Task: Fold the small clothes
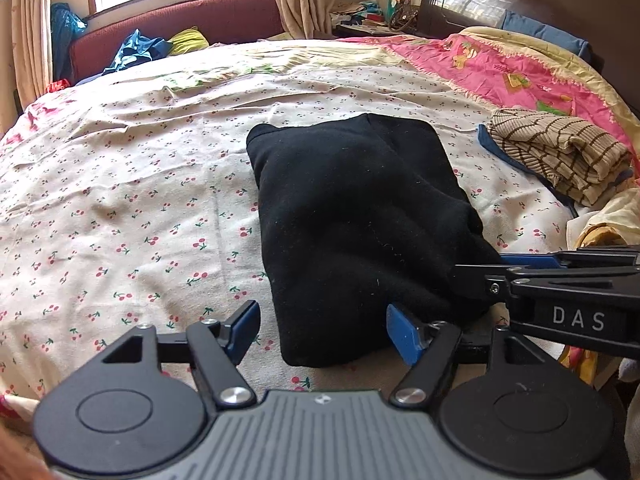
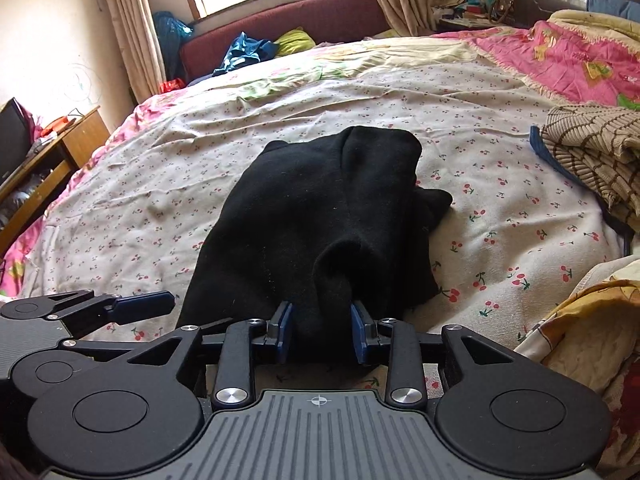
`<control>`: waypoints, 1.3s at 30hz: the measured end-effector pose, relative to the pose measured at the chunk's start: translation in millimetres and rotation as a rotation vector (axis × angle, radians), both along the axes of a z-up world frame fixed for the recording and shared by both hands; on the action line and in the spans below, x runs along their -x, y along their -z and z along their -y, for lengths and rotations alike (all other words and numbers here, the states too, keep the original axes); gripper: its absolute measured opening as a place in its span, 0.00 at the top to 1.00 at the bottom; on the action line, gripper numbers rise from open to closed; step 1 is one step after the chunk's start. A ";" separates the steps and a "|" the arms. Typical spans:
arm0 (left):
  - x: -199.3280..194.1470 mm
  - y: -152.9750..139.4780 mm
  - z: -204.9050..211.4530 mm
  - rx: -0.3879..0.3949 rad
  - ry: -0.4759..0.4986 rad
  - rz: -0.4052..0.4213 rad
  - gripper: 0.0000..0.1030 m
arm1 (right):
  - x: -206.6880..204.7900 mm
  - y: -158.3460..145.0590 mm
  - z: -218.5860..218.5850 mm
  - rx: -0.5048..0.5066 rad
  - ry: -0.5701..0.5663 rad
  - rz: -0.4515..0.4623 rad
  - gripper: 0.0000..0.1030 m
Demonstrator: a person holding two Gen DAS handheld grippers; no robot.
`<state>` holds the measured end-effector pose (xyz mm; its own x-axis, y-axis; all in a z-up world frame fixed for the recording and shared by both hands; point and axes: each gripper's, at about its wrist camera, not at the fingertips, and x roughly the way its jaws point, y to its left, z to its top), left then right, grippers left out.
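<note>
A folded black garment (image 1: 352, 232) lies in the middle of the bed, on a cherry-print sheet (image 1: 132, 184), its long axis running from 6 o'clock toward 12 in both wrist views. The left gripper (image 1: 322, 330) sits at the garment's near end with its fingers spread wide — the left blue pad (image 1: 245, 330) stands clear over the sheet at the cloth's 8 o'clock, and the right pad (image 1: 404, 334) lies against the near right edge without pinching it, so this gripper is released. In the right wrist view the right gripper (image 2: 322, 330) has a raised fold of the black cloth between its two blue pads; the fingers stand partly apart, and whether the pads press on the cloth or only flank it I cannot tell. The left gripper's fingers show at 9 o'clock of that view, just beside the garment's near left corner. At 3 o'clock from the garment, well apart, lies a beige striped knit garment (image 1: 560, 156) on a blue piece, with a pink quilt (image 1: 508, 68) beyond it toward 1 o'clock.
</note>
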<state>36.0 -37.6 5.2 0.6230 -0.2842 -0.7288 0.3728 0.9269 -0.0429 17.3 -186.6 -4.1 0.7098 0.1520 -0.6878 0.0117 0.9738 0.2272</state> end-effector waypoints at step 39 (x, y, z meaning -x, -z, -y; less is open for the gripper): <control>7.4 12.1 -23.4 -0.007 -0.102 -0.068 0.00 | 31.3 17.0 -13.9 0.017 0.055 -0.036 0.64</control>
